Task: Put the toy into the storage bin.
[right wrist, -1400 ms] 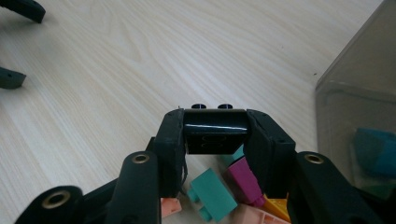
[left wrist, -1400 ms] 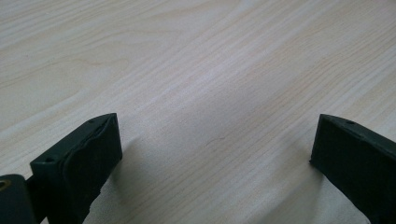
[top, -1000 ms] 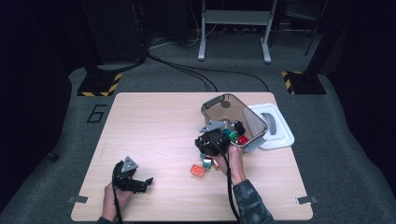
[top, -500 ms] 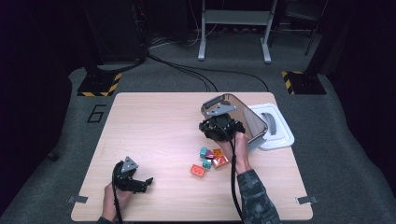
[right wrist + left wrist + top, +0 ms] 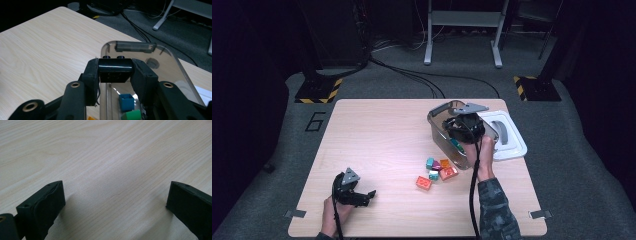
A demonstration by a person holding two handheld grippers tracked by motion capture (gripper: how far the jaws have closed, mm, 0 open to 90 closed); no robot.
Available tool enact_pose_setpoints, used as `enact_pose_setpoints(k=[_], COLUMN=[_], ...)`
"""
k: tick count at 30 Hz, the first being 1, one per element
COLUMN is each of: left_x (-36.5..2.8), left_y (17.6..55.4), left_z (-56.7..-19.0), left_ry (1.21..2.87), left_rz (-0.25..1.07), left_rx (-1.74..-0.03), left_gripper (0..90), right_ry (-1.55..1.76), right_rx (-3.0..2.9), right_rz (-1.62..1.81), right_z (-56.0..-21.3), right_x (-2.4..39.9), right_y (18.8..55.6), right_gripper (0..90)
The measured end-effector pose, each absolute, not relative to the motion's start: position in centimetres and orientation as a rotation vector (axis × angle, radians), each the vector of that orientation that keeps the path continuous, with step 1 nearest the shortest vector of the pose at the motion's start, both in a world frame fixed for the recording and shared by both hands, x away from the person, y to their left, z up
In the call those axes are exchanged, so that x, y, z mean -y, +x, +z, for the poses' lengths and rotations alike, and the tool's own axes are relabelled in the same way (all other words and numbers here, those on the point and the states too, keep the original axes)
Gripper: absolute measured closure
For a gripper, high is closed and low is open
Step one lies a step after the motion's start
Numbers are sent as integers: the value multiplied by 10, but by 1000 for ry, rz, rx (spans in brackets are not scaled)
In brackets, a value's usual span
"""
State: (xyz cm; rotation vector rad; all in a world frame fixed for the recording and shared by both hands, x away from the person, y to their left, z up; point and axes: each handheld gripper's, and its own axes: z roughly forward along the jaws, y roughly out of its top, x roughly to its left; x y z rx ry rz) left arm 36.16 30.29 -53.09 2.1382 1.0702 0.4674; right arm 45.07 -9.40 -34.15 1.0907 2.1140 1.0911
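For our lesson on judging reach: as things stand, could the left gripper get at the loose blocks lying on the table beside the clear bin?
Probably yes. The left gripper rests open on the table, and bare wood lies between it and the loose blocks. The right gripper is shut on a black block up at the clear bin, not in that path.

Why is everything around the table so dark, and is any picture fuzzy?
In the high view, light falls on the table while the floor and room behind stay dim. In the right gripper view, the black block between the jaws is sharp with a shiny glint, and the clear box looks glossy. In the left gripper view, the near jaws look soft and cast faint shadows.
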Motion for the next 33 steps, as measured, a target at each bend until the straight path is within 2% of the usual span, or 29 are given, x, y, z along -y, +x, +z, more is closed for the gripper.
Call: enact_pose_setpoints(k=[15, 33], left_x=[-303, -303], left_y=[362, 362], left_z=[-531, -531], left_ry=[2138, 2139], left_rz=[467, 467], left_rx=[-1070, -1070], left_gripper=[16, 15], right_ry=[1229, 1259], right_rx=[-2141, -2240], right_rz=[965, 882], right_z=[-362, -381], right_x=[135, 141], right_y=[444, 423], right_gripper=[589, 588])
